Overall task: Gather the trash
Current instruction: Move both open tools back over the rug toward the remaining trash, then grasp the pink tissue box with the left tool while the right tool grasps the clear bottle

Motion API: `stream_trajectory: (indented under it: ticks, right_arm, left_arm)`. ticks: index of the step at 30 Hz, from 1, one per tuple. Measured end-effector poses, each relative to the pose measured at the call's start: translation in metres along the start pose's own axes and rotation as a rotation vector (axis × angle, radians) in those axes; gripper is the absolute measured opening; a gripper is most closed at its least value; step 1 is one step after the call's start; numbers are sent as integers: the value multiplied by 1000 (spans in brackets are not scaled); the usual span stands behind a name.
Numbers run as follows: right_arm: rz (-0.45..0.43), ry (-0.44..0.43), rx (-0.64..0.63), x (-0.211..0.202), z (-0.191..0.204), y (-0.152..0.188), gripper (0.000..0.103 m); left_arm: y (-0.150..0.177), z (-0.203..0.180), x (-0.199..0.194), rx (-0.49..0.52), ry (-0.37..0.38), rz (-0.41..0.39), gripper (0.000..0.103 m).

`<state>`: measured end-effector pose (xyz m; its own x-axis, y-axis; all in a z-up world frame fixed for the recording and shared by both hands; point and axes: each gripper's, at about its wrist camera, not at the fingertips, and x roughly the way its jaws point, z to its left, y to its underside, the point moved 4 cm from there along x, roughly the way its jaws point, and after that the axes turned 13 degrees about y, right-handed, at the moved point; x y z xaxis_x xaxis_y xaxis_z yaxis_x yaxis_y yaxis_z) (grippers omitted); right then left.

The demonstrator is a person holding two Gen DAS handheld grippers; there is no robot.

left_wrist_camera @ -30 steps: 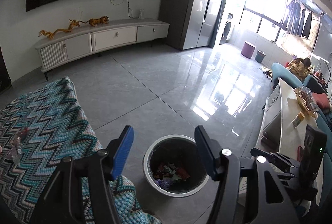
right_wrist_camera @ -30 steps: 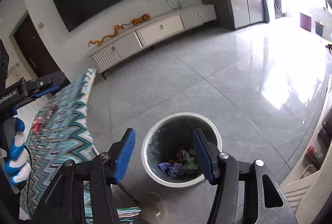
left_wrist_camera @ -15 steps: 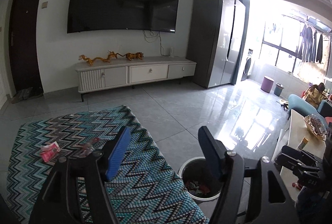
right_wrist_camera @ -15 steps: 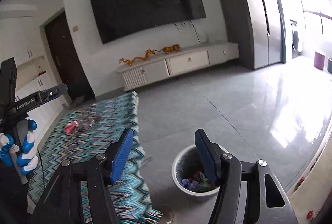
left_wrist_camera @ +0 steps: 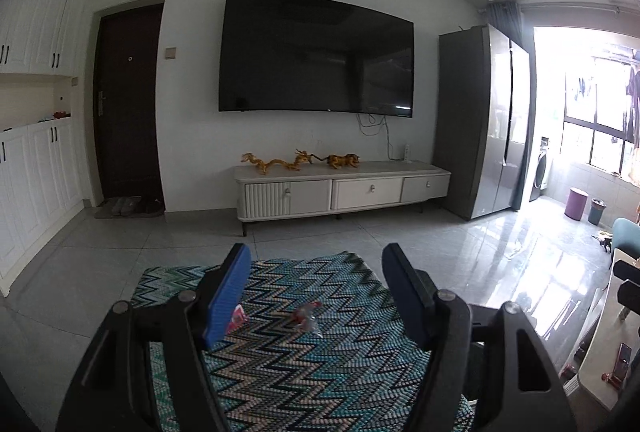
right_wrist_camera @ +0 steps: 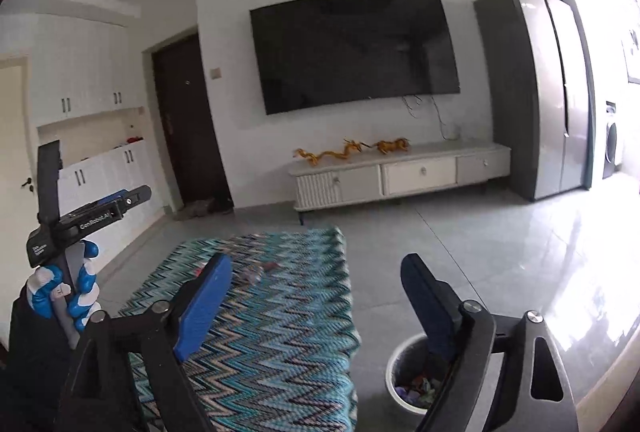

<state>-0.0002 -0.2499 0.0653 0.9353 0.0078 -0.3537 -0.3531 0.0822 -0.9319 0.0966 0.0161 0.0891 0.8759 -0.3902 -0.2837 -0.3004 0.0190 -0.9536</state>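
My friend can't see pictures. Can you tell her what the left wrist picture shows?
An open left hand-held gripper points over a blue zigzag cloth with two small wrappers lying on it. Behind are a big dark TV, a white cabinet and a tall grey fridge.

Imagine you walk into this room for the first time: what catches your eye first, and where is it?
The huge dark television on the far wall comes first, with golden dragon figurines on the white cabinet below it. Nearer, a zigzag teal cloth bears a few wrappers, framed by the open left gripper. The white trash bin stands beside the cloth, behind the open right gripper.
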Motion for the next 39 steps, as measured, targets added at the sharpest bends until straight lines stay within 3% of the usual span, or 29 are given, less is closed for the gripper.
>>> stream_trajectory:
  ticks: [5,10,21,28,32,39]
  right_arm:
    - [-60,-89,-22,-10,34,-31,103]
    - [-70,-150,-33,-1,54,-43,103]
    - [-62,-235,-74,61,97,-64,103]
    - [85,-280,-121,158,139,-42,103]
    - [193,-243,-144,225,159,-12,103]
    - [428,-219,-121,339,177,51,82]
  left_arm:
    - [-31,33,-30,1,-93,-63,67]
    - [-44,59,-29,0,-143,-30,67]
    - [-32,138,43,-114,-221,62,67]
    - [21,187,120,-164,-191,181,73]
    - [65,213,166,-193,-163,268,73]
    - [125,227,232,-164,-106,390,73]
